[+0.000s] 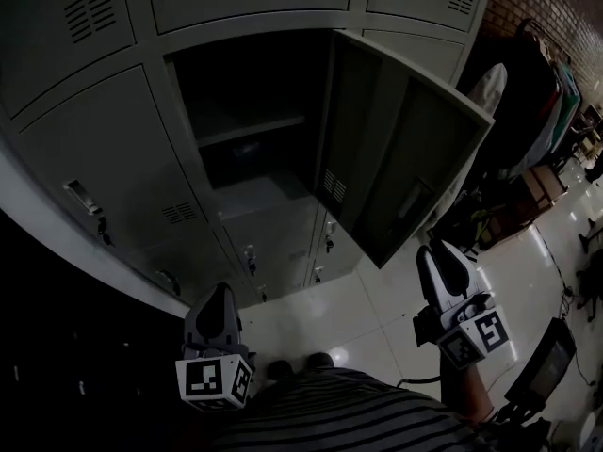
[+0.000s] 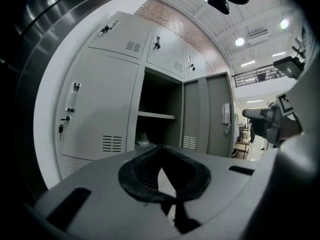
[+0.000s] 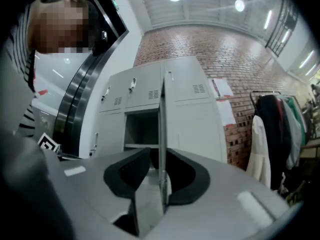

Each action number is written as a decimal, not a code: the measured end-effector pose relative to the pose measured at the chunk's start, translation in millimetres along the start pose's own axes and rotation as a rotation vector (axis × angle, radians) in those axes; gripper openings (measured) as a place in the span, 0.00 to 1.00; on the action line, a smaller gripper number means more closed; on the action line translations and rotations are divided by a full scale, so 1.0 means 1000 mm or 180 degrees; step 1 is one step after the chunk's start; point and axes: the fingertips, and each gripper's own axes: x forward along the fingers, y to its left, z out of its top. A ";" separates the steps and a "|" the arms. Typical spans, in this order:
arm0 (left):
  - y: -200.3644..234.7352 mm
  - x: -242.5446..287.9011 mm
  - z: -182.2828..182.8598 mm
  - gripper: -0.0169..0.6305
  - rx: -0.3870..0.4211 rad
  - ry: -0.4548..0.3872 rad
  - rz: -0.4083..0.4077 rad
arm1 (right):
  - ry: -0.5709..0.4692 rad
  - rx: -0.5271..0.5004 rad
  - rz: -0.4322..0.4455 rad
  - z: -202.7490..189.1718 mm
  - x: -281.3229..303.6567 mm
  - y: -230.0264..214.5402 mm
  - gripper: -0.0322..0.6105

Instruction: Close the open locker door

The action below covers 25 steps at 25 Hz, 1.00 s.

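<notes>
1. One locker bank (image 1: 104, 158): the middle compartment is open, its neighbours are shut.
2. Door (image 1: 405, 168) stands swung wide to the right.
3. Right hand-held gripper (image 1: 441, 254): jaws apart, empty, near the door's free edge. Judgement: press its outer face and swing it steadily to the frame.
4. Left hand-held gripper (image 1: 219, 295): jaws together, empty, held low.

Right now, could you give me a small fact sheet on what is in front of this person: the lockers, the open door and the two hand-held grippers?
Locker door: open, swung out to the right
Open locker: dark inside, one shelf
Neighbouring lockers: shut
Left hand-held gripper: jaws together, empty, low, away from the door
Right hand-held gripper: jaws apart, near the door's lower corner; contact unclear
Background: clothes rack at right
</notes>
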 end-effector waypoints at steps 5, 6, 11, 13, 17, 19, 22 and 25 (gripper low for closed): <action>-0.024 0.014 0.003 0.03 0.0027 -0.0017 -0.0078 | 0.0132 -0.0226 0.0285 0.000 0.017 -0.028 0.33; -0.027 0.015 0.003 0.03 0.0027 -0.0017 -0.0079 | 0.0144 -0.0249 0.0373 -0.001 0.022 -0.028 0.34; -0.031 0.016 0.006 0.03 0.0004 -0.0019 -0.0007 | 0.0188 -0.0216 0.0687 -0.011 0.042 -0.029 0.28; -0.029 0.016 0.008 0.03 0.0018 -0.0033 0.0045 | 0.0182 -0.0167 0.0757 -0.010 0.044 -0.019 0.24; -0.021 0.013 0.010 0.03 0.0031 -0.0039 0.0161 | 0.0143 -0.0145 0.1006 -0.009 0.046 0.009 0.23; -0.018 0.010 0.010 0.03 0.0033 -0.0041 0.0207 | 0.0137 -0.0150 0.1143 -0.009 0.047 0.027 0.24; -0.012 0.003 0.010 0.03 0.0045 -0.0040 0.0272 | 0.0148 -0.0199 0.1345 -0.012 0.052 0.059 0.25; -0.002 -0.007 0.009 0.03 0.0078 -0.0037 0.0359 | 0.0191 -0.0267 0.1502 -0.018 0.060 0.088 0.22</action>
